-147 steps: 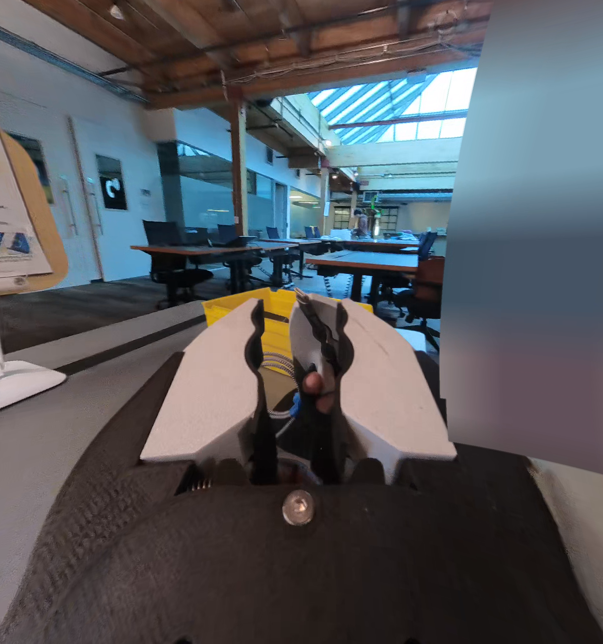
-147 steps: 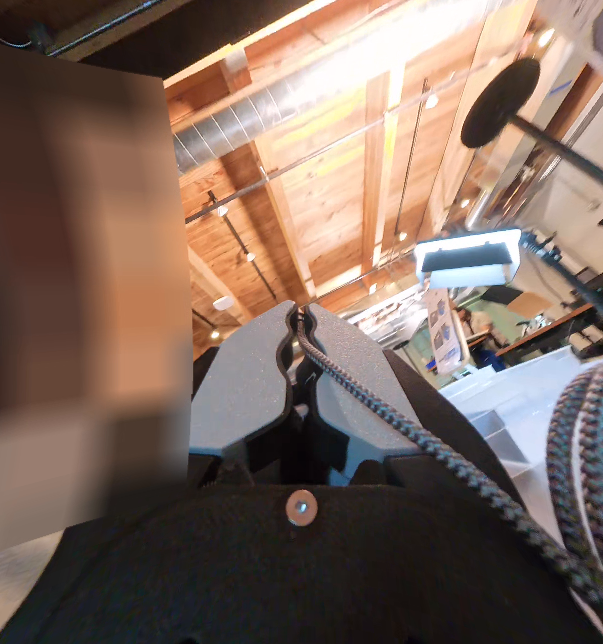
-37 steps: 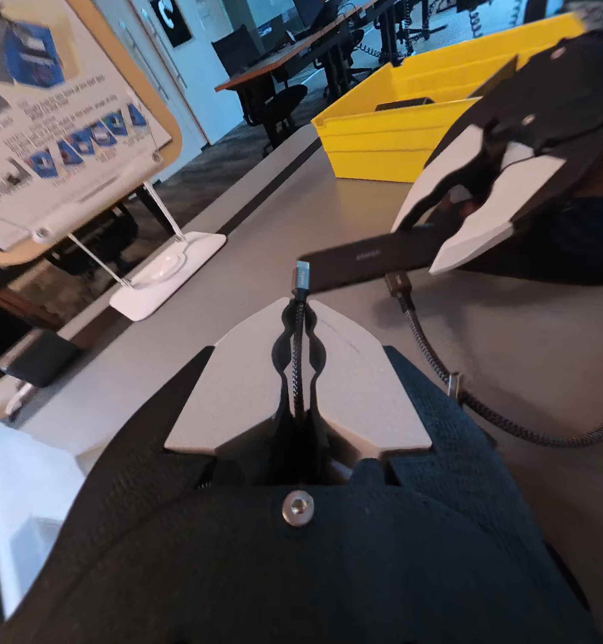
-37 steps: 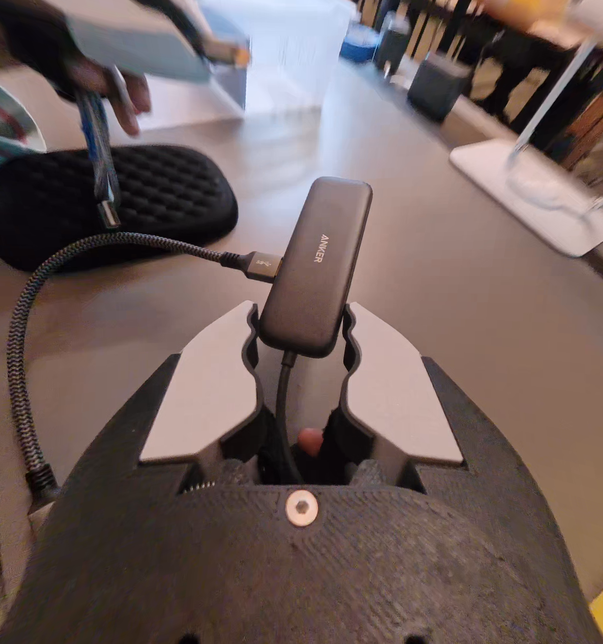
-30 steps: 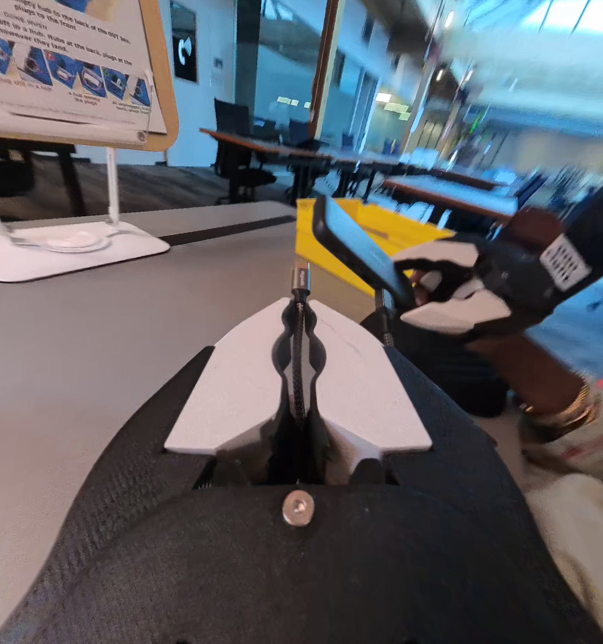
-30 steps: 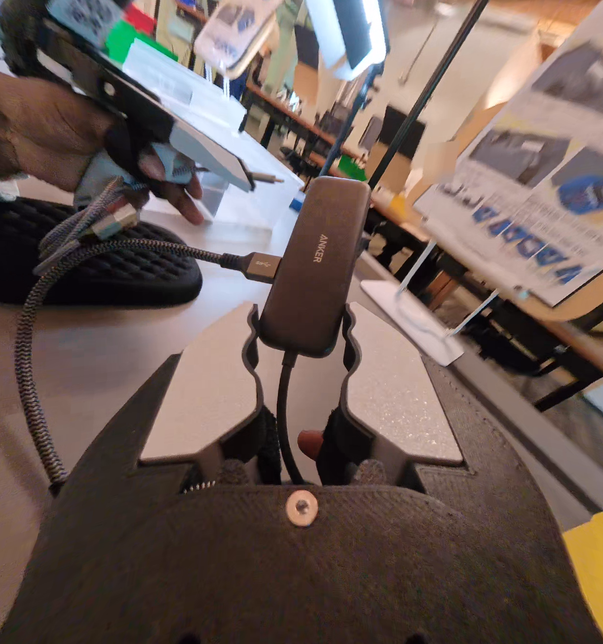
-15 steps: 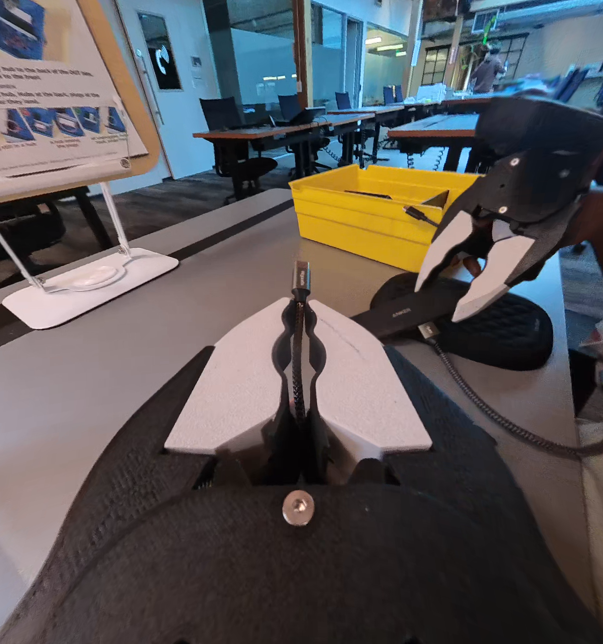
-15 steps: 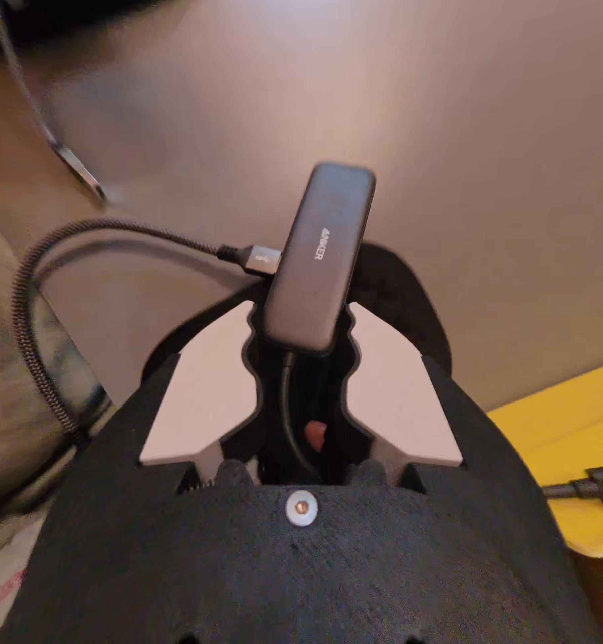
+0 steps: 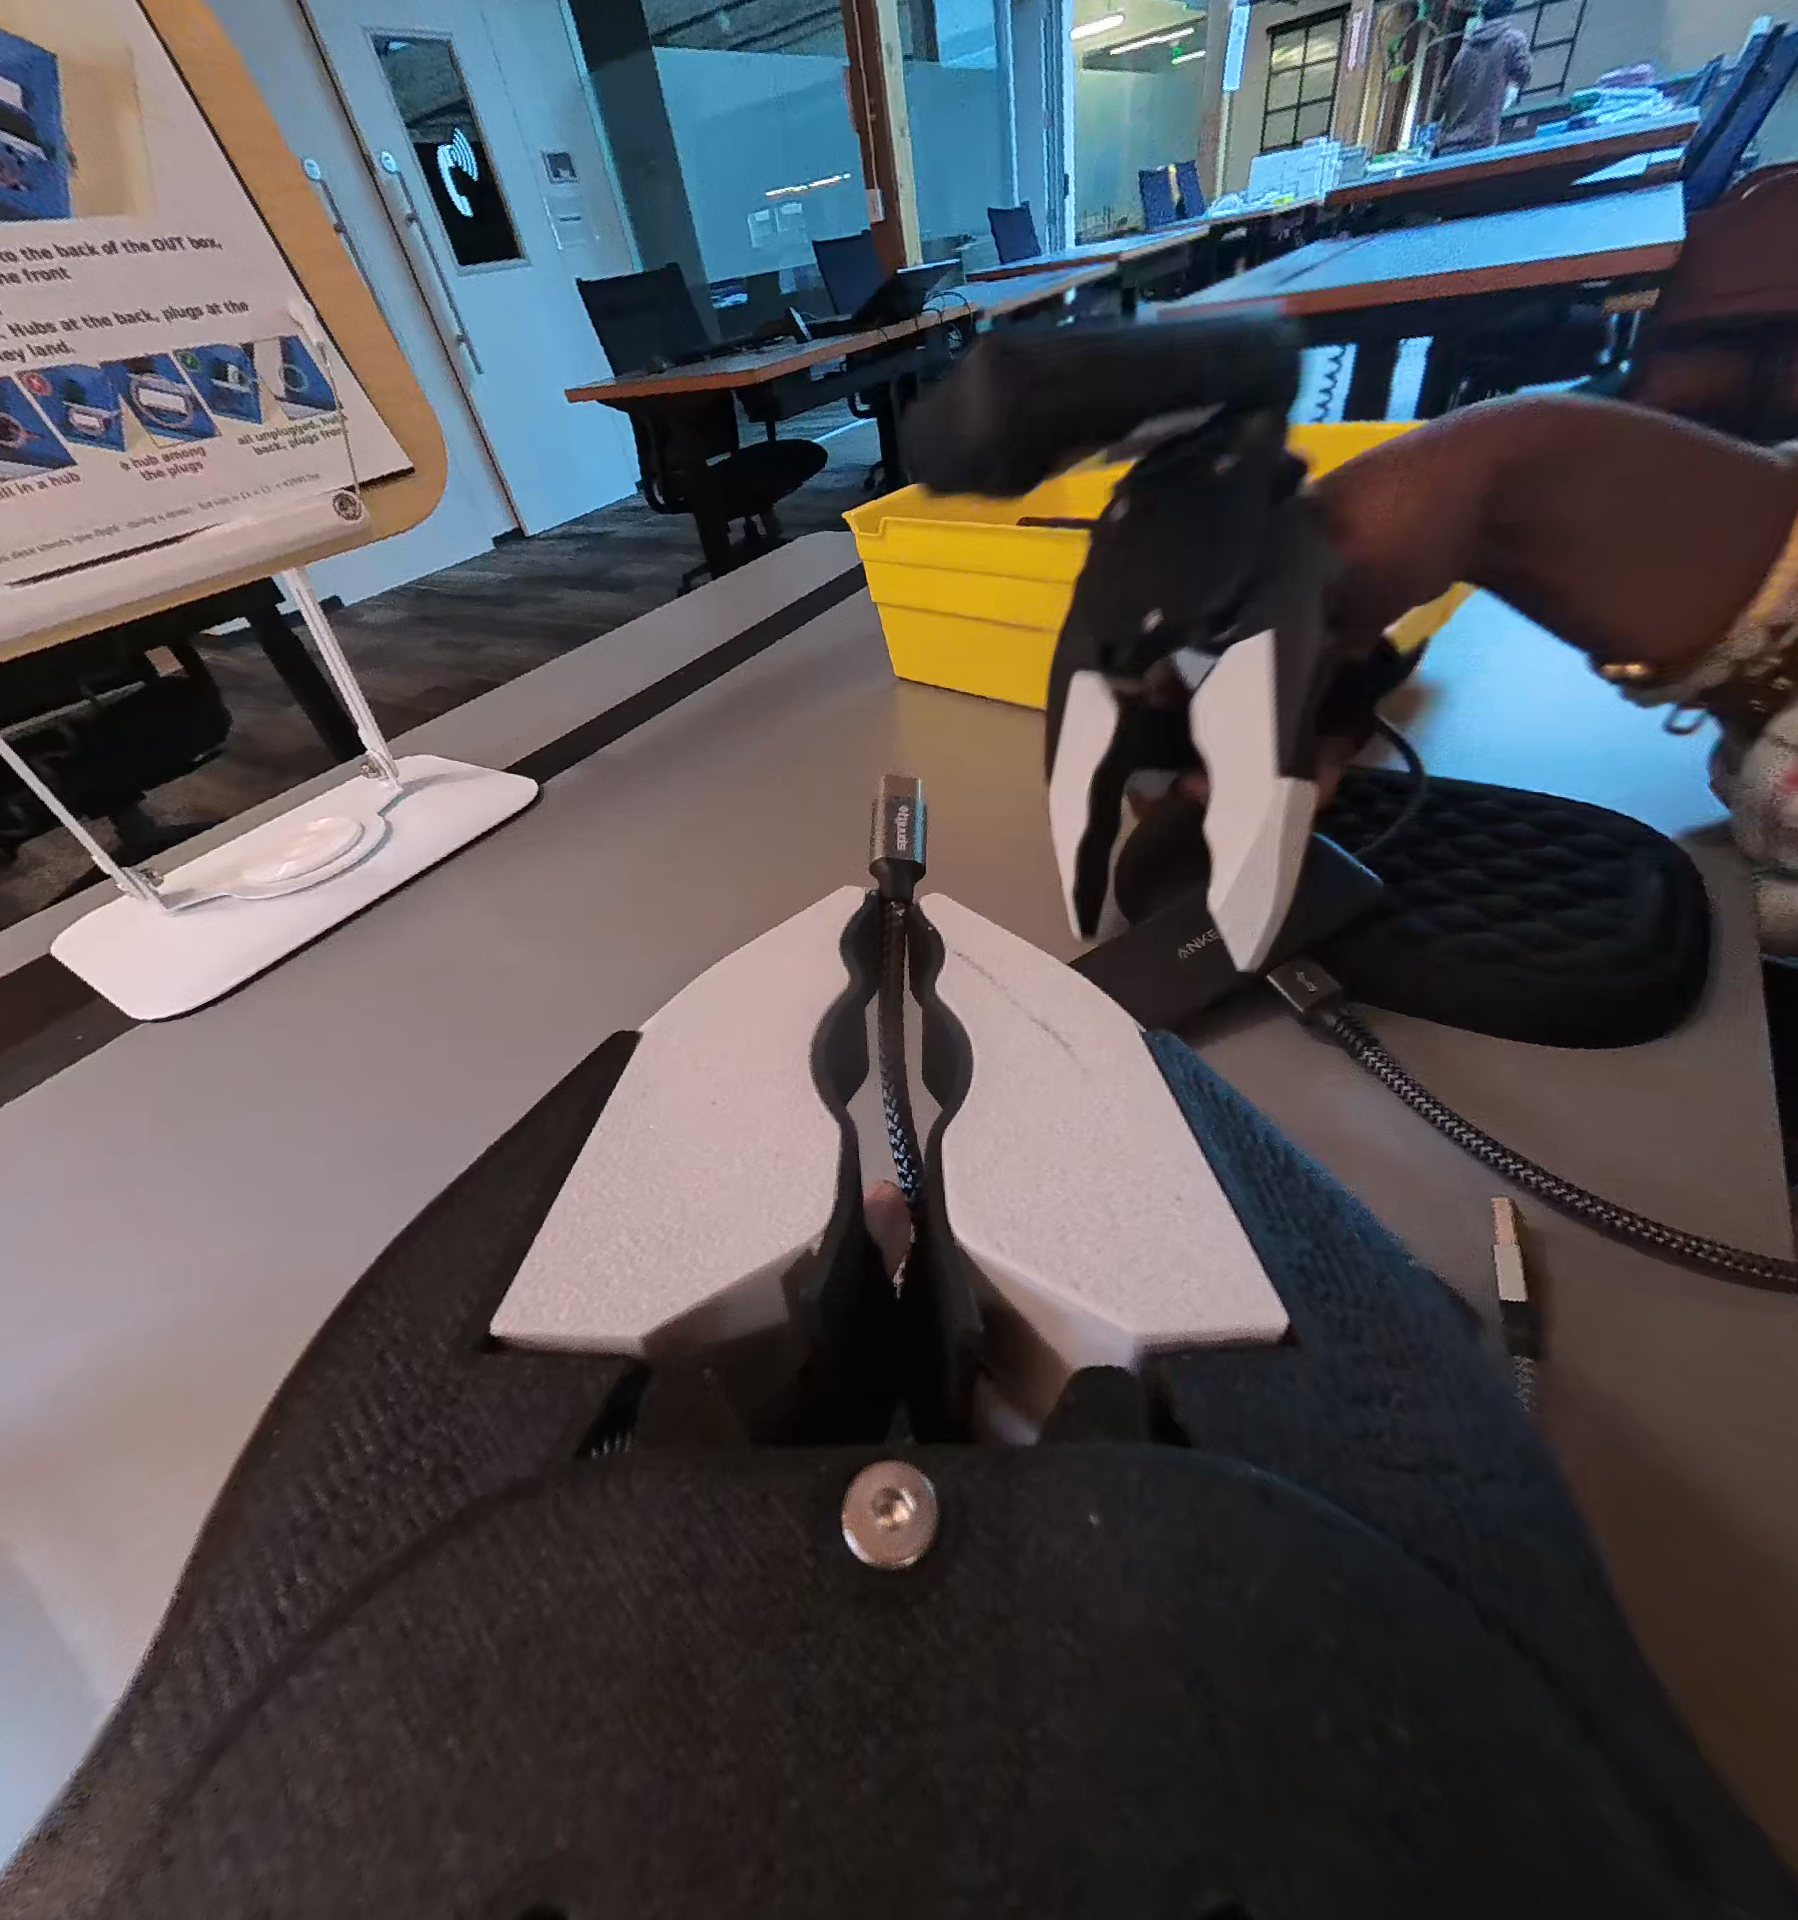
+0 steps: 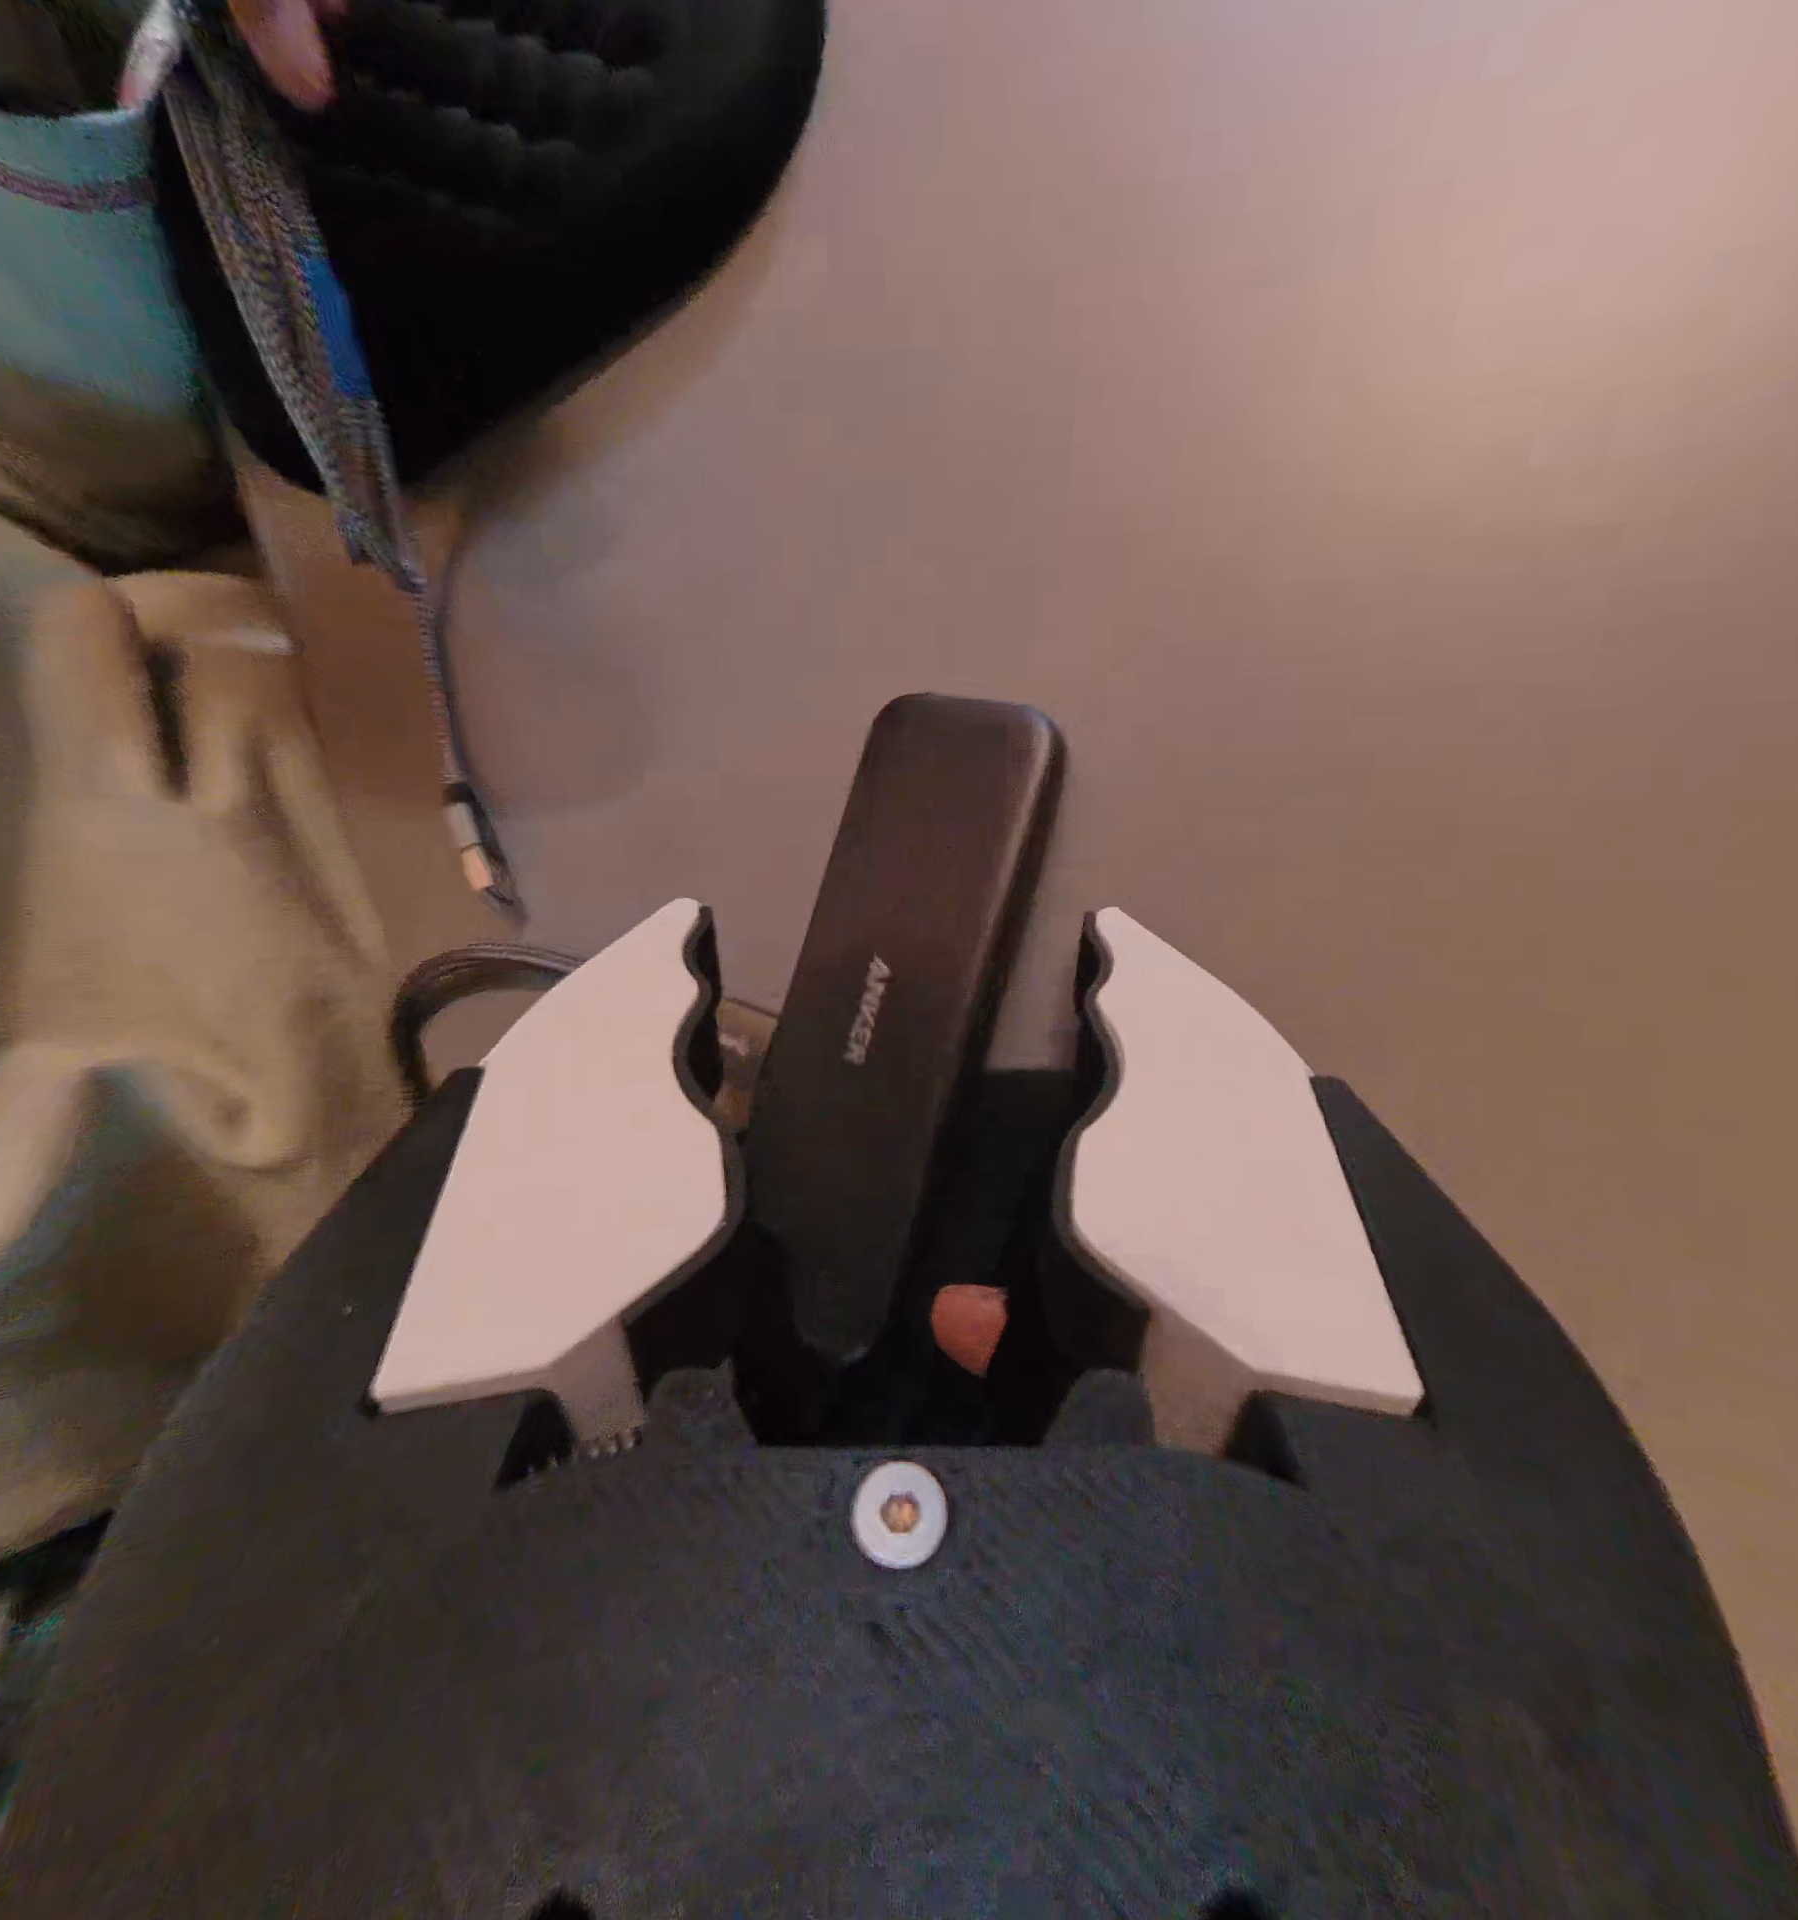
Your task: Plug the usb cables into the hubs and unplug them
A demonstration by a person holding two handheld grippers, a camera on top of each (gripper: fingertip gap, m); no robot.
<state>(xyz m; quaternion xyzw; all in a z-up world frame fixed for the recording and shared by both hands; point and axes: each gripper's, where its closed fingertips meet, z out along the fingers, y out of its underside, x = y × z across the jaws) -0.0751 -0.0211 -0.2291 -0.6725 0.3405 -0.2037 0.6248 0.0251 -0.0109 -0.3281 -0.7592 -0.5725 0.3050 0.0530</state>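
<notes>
Black slim hub [image 10: 916, 997], rounded ends, lying between spread right tool [image 10: 895, 966] fingers

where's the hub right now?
The black USB hub lies on the grey table between the open fingers of the right gripper, one end against the black wrist pad, a braided cable plugged in.

The fingers [image 9: 687, 1164] of the left gripper [image 9: 897, 914] are white with black inner edges on a black textured body; the right gripper [image 10: 895, 935] is coloured the same. The cable [image 9: 900, 1081] is braided black and grey, with a dark grey plug [image 9: 898, 836]. The hub [image 10: 905, 997] is glossy black with pale lettering. The bin [image 9: 962, 592] is bright yellow. The pad [image 9: 1518, 914] is black with a quilted diamond pattern. The surface [image 9: 251, 1143] is plain grey. The stand [image 9: 303, 862] is white.
</notes>
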